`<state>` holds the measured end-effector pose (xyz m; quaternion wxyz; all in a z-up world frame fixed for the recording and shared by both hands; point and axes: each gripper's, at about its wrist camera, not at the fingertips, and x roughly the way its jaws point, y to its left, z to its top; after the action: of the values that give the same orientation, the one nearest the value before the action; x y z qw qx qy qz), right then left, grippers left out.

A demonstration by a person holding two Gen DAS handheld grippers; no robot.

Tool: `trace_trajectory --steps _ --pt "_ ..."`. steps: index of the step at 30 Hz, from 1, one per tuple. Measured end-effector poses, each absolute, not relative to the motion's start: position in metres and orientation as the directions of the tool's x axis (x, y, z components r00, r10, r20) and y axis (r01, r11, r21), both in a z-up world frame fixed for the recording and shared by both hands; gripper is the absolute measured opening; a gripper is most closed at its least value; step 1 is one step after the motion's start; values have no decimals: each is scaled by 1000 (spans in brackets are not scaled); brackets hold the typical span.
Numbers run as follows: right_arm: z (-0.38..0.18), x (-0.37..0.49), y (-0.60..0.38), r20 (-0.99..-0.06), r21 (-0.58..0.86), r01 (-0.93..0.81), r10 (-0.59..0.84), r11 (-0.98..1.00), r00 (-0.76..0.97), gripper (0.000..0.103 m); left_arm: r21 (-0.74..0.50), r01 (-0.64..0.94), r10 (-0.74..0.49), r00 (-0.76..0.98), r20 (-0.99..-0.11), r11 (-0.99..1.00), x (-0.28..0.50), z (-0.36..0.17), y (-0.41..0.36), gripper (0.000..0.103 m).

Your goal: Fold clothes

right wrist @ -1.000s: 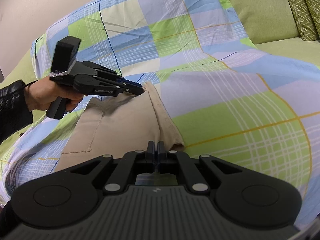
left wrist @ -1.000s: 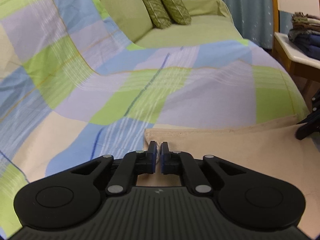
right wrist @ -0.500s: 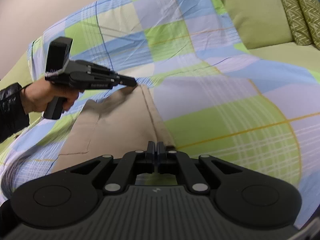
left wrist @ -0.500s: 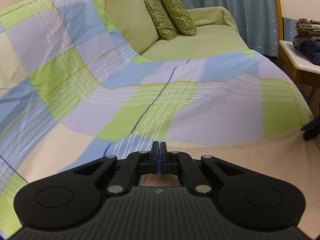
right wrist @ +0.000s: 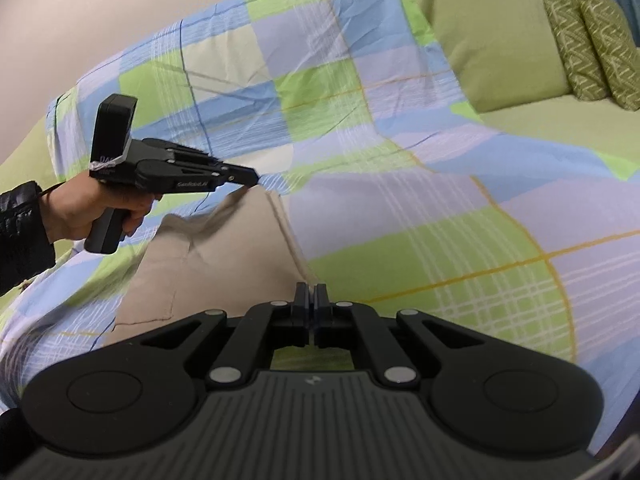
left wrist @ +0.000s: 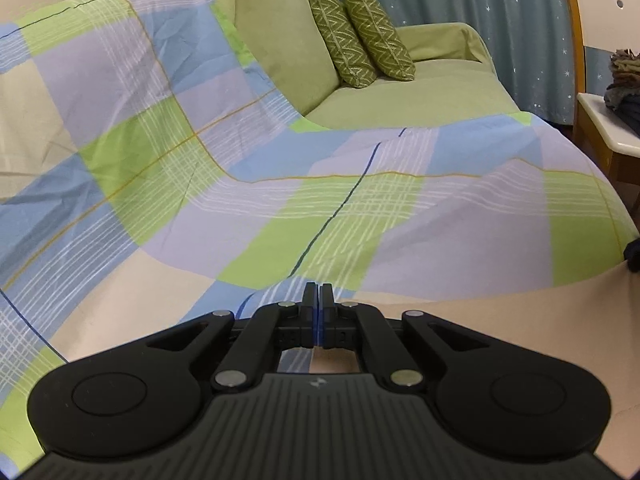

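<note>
Two grippers pinch one beige garment over a checked sheet on a sofa.

The left gripper (right wrist: 256, 179), held in one hand (right wrist: 94, 210), has its jaws clenched on the far corner of the beige garment (right wrist: 224, 260), lifting that corner off the checked sheet (right wrist: 420, 208); in its own view the left gripper (left wrist: 317, 300) shows fingers pressed together with the garment's edge (left wrist: 500, 320) running off to the right. The right gripper (right wrist: 311, 300) is also clenched, at the garment's near corner, apparently on the cloth. The garment lies spread between them, one stitched pocket showing. Two green patterned cushions (left wrist: 360, 36) lean on the green sofa (left wrist: 420, 100); one stack of folded clothes (left wrist: 626, 84) sits on a white chair (left wrist: 600, 112).
</note>
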<state>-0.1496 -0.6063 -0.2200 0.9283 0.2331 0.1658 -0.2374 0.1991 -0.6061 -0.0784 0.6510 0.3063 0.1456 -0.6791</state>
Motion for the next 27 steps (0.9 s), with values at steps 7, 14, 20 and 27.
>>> trace_trajectory --steps 7,14,20,27 --pt "-221 -152 -610 -436 356 521 -356 776 827 0 184 972 -784 -1 -621 -148 194 -81 -620 0" --pt "-219 -140 -611 -419 392 469 -301 791 857 8 240 969 -780 102 -617 -63 205 -81 -615 3" --pt "-218 -146 -614 -405 434 473 -302 767 863 20 268 963 -780 182 -599 19 222 -74 -590 20" --pt "-211 -146 -606 -377 449 441 -283 777 882 21 241 970 -809 149 -569 10 208 -70 -565 20"
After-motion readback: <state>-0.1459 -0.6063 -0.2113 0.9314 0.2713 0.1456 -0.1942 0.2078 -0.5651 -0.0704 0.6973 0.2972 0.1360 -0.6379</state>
